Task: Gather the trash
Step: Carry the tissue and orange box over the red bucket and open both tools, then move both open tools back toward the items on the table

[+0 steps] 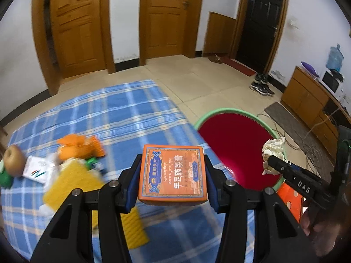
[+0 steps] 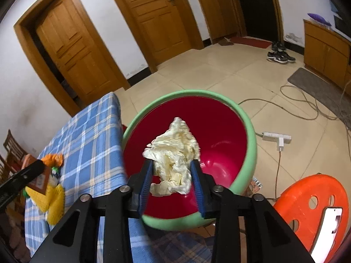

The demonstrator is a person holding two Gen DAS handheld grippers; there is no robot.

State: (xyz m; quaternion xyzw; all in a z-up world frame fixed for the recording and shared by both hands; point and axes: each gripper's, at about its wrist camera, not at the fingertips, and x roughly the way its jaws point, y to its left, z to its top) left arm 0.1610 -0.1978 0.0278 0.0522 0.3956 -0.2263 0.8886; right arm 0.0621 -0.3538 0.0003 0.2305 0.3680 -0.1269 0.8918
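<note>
A flat orange cardboard box (image 1: 173, 174) is clamped in the left gripper (image 1: 173, 182) over the checked table's (image 1: 122, 114) edge, and crumpled cream paper (image 2: 173, 157) sits between the right gripper's (image 2: 172, 175) part-open jaws above the green-rimmed red plastic bin (image 2: 248, 131), evidently for dropping.

I see white walls (image 1: 122, 22) with two wooden doors (image 2: 153, 17) at twelve o'clock and a dark door (image 1: 258, 22) toward one. Beige floor tiles (image 2: 219, 74) run to a low wooden cabinet (image 1: 307, 96) at three o'clock, a grey mat (image 2: 316, 83) before it. Sneakers (image 2: 278, 55) sit near the dark door, and cables (image 2: 307, 109) loop across the floor.
</note>
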